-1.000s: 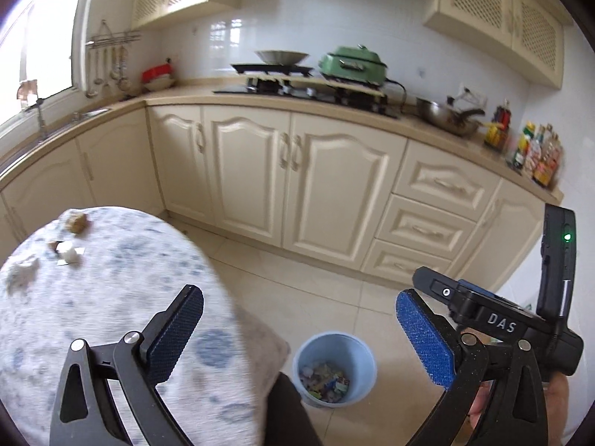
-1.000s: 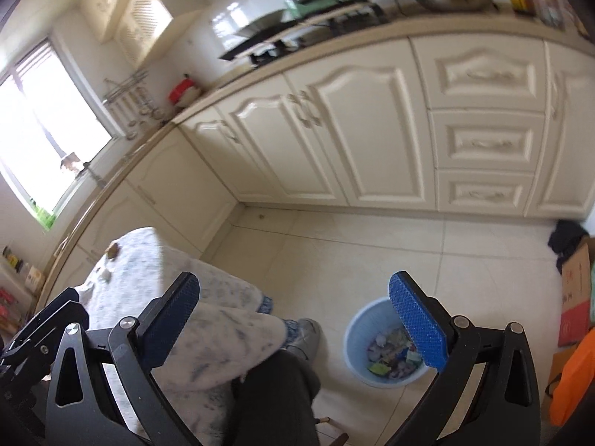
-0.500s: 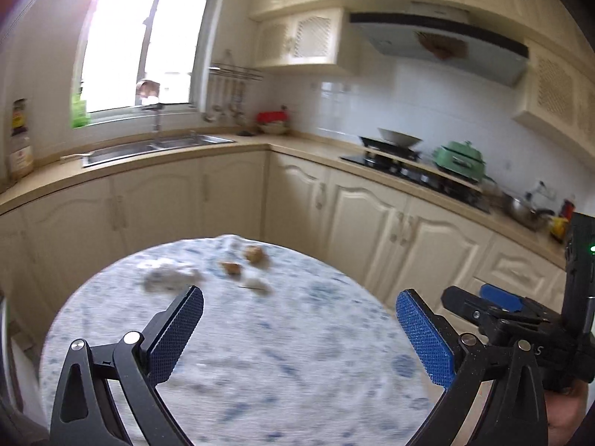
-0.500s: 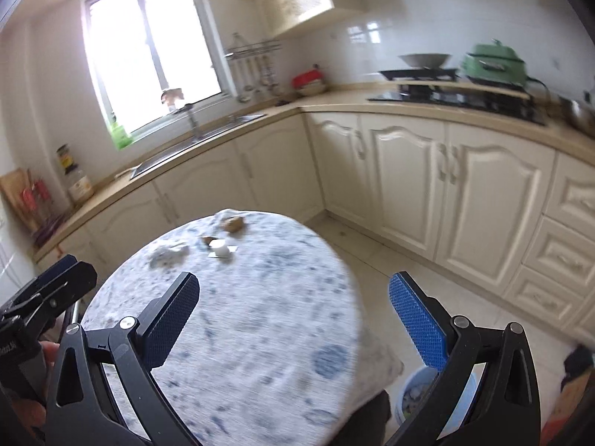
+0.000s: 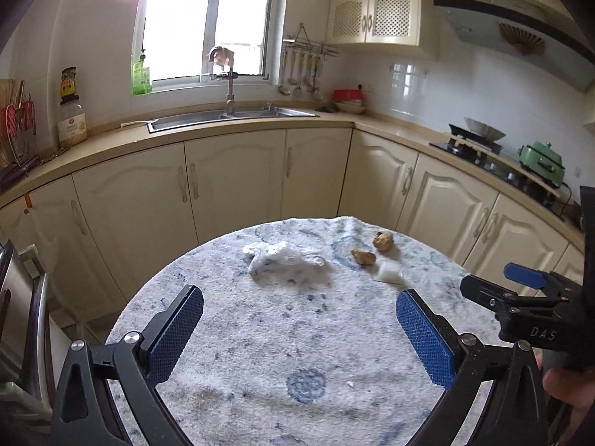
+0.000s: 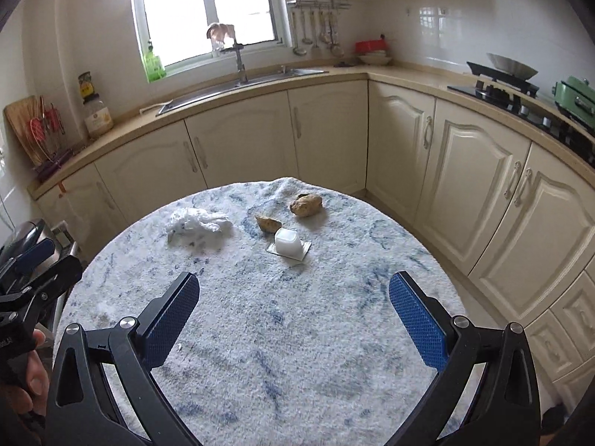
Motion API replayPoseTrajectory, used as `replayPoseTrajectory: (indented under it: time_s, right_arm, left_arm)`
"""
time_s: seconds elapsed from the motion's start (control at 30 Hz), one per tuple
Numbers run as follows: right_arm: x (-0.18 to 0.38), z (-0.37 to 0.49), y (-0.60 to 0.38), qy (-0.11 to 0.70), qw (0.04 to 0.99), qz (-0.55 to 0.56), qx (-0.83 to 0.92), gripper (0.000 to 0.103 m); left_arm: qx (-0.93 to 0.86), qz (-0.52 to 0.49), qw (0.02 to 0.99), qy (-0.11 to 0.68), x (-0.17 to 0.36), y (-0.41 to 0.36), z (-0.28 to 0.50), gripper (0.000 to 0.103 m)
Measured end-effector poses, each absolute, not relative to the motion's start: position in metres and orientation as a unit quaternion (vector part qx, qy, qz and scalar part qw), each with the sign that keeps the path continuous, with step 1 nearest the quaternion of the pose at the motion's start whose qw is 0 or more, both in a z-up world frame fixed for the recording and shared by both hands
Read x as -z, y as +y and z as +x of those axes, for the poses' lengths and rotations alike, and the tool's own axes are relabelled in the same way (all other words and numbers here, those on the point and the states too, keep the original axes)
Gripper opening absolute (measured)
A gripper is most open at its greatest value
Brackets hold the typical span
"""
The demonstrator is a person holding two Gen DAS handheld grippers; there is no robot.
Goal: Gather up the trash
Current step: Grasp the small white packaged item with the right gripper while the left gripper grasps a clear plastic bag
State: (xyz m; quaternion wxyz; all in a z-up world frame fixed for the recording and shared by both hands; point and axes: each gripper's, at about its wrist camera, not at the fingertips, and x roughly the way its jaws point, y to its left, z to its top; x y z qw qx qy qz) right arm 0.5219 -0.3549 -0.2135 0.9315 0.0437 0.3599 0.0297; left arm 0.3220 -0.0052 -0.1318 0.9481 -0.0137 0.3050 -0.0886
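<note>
Claws [image 5: 299,329] [image 6: 293,321] both wide, empty — white cup [image 6: 287,241] (upturned) on table [image 6: 334,371].

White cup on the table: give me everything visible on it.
The small white plastic cup looks like an emptied single-serve tub, squarish with rounded corners, seemingly upside down on its flat peeled foil lid, which sticks out toward the near right. It sits on the blue-and-white tablecloth, just in front of the smaller brown scrap but apart from it. Neither gripper touches it.
</note>
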Motion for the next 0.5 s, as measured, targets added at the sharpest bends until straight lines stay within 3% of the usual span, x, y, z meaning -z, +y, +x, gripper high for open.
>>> replayPoseTrajectory:
  time_s: [0.23, 0.3, 0.5]
  right_arm:
    - [0.259, 0.604, -0.342, 0.424, 0.905, 0.037, -0.032, 0.100]
    - [0.275, 0.623, -0.340, 0.442, 0.896, 0.034, -0.030, 0.083]
    - [0.307, 0.655, -0.339, 0.471, 0.880, 0.041, -0.034, 0.074]
  left_arm:
    - [0.077, 0.039, 0.927, 0.365, 0.156, -0.017, 0.419, 0.102]
    - [0.074, 0.053, 0.919, 0.383, 0.160, -0.025, 0.460, 0.102]
    - [0.073, 0.094, 0.900, 0.418, 0.193, -0.045, 0.553, 0.102]
